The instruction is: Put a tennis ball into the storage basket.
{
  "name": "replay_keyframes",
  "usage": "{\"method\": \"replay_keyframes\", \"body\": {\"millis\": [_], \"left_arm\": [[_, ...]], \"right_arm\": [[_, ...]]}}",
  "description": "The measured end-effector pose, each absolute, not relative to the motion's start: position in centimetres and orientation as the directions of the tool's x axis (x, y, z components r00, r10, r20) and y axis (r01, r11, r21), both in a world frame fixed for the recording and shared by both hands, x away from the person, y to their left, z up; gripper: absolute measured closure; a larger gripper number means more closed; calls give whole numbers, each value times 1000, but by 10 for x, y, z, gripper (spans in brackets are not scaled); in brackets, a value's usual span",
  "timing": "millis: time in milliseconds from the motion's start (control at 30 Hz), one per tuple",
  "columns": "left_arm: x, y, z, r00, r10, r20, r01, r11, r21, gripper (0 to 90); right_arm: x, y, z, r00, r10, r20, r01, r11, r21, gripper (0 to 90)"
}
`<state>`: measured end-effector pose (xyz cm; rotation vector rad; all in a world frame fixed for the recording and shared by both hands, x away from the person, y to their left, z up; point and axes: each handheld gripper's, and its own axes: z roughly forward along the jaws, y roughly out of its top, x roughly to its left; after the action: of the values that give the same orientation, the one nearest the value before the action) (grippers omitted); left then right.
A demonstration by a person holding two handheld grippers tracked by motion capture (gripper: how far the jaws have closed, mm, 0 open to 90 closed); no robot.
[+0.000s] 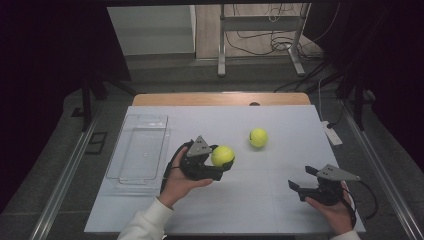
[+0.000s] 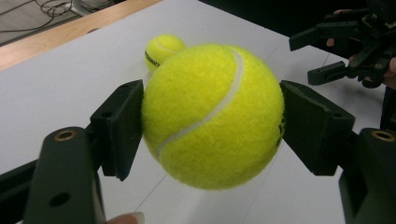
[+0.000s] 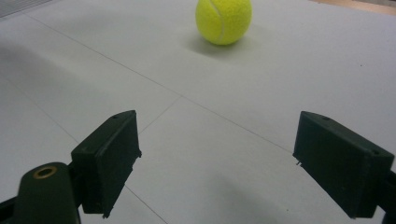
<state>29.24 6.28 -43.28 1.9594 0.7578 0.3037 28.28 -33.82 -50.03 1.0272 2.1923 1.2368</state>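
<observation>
A yellow tennis ball (image 1: 223, 156) (image 2: 212, 114) is clamped between the jaws of my left gripper (image 1: 220, 161) (image 2: 211, 126), lifted a little above the white table (image 1: 240, 205). The black pads (image 2: 122, 126) press on both of its sides. A second tennis ball (image 1: 258, 137) (image 2: 163, 49) (image 3: 223, 18) rests on the table farther back, to the right of the held one. My right gripper (image 1: 302, 179) (image 3: 217, 158) stands open near the front right of the table, nothing between its jaws, pointing toward that second ball. It is also in the left gripper view (image 2: 327, 51).
A clear plastic tray (image 1: 140, 150) lies at the table's left side, to the left of my left hand. A wooden strip (image 1: 220, 98) edges the table's far side. A metal stand and cables (image 1: 260, 40) are on the floor beyond.
</observation>
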Motion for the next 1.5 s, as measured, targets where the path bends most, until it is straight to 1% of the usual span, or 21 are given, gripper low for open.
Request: {"method": "replay_keyframes", "body": {"millis": [667,1500], "left_arm": [[297,75,-431,749,652,-119,394,-294,871,270],[301,104,-421,696,705,-135,400,-225,889,270]], "right_arm": [[283,-339,-500,-637,771,-4,395,331,857,147],[283,-339,-500,-636,771,-4,398,333,855,148]]}}
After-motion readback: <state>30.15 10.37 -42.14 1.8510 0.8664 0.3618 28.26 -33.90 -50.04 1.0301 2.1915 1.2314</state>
